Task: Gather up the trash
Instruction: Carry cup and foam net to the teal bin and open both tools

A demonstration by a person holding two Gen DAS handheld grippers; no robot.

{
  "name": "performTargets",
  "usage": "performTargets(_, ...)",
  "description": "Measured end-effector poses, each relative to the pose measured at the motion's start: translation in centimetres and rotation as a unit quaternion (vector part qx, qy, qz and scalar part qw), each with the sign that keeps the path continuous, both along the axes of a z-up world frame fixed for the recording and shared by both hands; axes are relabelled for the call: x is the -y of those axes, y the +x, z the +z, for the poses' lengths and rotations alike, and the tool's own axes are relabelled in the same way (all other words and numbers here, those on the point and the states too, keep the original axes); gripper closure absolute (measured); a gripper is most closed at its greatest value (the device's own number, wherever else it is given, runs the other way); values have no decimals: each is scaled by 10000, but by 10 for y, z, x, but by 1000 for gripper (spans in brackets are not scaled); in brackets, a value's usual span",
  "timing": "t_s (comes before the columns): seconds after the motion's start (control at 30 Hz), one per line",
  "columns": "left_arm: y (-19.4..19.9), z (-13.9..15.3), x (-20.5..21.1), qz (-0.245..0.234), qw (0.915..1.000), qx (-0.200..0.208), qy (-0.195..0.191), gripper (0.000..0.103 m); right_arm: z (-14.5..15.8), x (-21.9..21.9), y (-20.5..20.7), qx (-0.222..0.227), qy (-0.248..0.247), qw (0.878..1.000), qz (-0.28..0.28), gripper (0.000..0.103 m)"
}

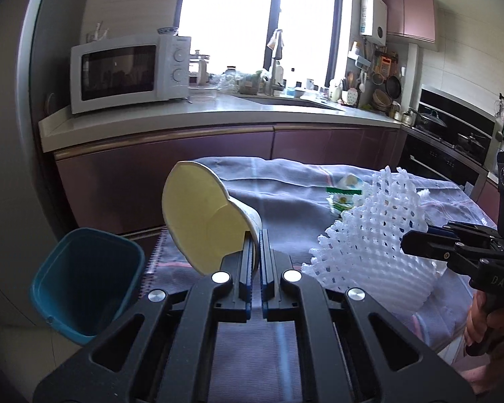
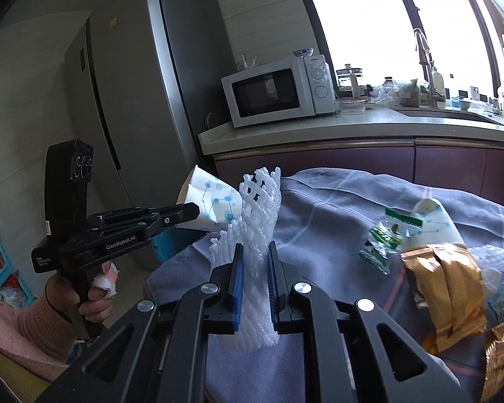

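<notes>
**Both grippers loaded, bin waiting at the left**

A grey-blue cloth (image 1: 285,181) covers the table, with the blue bin (image 1: 84,278) on the floor just beside its left edge. The white foam net (image 2: 255,235) stands pinched in the right gripper (image 2: 255,268). The paper cup (image 1: 201,215) is clamped by its rim in the left gripper (image 1: 257,252), lifted and tilted near the bin. Judged step: carrying to drop. Next the cup must come over the bin's mouth before the jaws part. A gold wrapper (image 2: 450,288) and a green packet (image 2: 386,241) remain on the cloth.
</notes>
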State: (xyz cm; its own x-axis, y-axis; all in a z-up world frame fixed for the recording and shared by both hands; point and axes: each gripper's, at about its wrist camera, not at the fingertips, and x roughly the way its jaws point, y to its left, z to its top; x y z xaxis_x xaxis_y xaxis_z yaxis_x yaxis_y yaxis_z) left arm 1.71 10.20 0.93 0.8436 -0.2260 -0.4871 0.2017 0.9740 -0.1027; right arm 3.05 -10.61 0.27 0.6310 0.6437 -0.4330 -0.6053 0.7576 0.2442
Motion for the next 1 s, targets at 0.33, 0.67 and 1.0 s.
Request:
performTargets(0.33, 18, -3, -123, 1347, 9907, -150, 73, 99, 7, -104, 75, -319, -38, 9965, 776, 91)
performTargets(0.67, 59, -53, -186, 1807, 9813, -669, 21, 99, -19, -200, 140, -971, -586, 9887, 985, 91)
performTargets(1.0, 92, -92, -203, 1908, 9754, -1100, -67, 98, -55, -264, 171, -1554, -1175, 9767, 895, 86)
